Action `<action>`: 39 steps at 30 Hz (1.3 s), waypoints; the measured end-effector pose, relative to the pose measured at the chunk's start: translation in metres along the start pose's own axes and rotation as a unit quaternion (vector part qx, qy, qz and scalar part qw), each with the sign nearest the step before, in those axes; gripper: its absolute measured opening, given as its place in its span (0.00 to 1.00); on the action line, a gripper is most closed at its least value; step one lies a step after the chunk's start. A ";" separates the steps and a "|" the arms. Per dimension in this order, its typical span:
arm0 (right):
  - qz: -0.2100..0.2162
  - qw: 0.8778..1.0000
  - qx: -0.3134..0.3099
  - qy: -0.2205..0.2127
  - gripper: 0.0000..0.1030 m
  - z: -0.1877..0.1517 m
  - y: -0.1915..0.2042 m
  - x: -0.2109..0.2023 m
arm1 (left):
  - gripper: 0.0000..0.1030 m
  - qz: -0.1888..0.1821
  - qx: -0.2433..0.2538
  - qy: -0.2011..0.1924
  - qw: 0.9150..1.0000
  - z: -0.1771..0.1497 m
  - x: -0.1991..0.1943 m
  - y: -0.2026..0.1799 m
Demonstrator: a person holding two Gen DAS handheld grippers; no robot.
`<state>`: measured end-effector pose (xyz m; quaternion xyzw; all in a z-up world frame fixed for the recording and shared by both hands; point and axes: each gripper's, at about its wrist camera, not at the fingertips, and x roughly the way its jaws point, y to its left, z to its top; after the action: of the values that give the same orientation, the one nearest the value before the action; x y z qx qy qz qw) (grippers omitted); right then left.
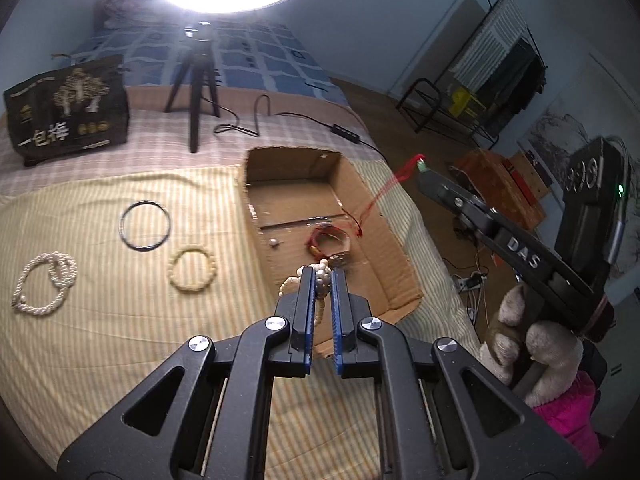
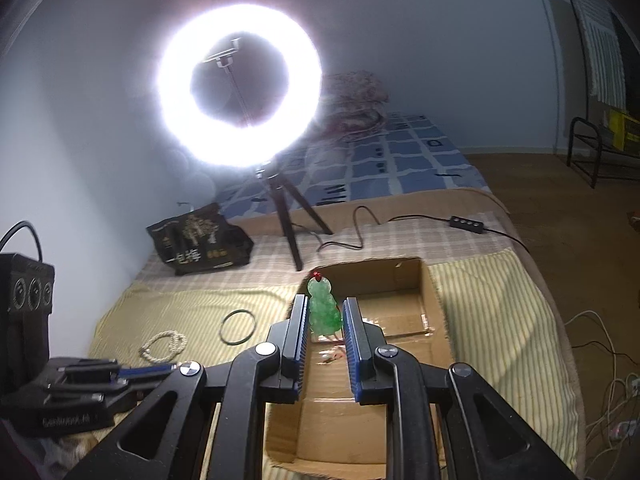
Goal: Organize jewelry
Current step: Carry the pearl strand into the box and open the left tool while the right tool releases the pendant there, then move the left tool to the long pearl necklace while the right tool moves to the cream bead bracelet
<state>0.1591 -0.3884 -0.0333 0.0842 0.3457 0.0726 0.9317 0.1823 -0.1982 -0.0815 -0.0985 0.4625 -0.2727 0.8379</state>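
Observation:
My left gripper (image 1: 322, 276) is shut on a cream bead bracelet (image 1: 316, 276) and holds it over the near end of an open cardboard box (image 1: 394, 236). A red-brown bangle (image 1: 330, 240) lies inside the box. My right gripper (image 2: 326, 308) is shut on a green gourd-shaped jade pendant (image 2: 325, 309), held above the same box (image 2: 434, 322). In the left wrist view the right gripper (image 1: 422, 168) hangs right of the box, and the pendant's red cord (image 1: 378, 196) trails down into it. On the striped cloth lie a dark bangle (image 1: 145, 224), a yellow bead bracelet (image 1: 193, 267) and a white twisted necklace (image 1: 46, 282).
A ring light (image 2: 240, 84) on a tripod (image 1: 194, 92) stands behind the box, its cable and switch (image 1: 346, 133) running right. A black printed bag (image 1: 68, 110) sits at the back left. The bed edge drops off right of the box. A plush-gloved hand (image 1: 532, 344) holds the right gripper.

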 end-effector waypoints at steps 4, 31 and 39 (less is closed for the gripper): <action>-0.013 1.000 0.007 -0.001 0.15 0.003 -0.013 0.004 | 0.05 -0.006 0.004 0.007 1.000 0.000 0.015 -0.011; -0.081 0.996 0.029 0.029 0.64 -0.017 -0.053 0.012 | 0.25 0.013 0.031 0.044 0.998 -0.011 0.053 -0.030; -0.080 0.996 0.026 0.029 0.64 -0.017 -0.050 0.010 | 0.25 0.032 0.033 0.041 0.998 -0.013 0.043 -0.016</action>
<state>0.1590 -0.4333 -0.0630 0.0783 0.3798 -0.0090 0.9217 0.1840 -0.2338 -0.1124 -0.0448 0.4904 -0.2651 0.8290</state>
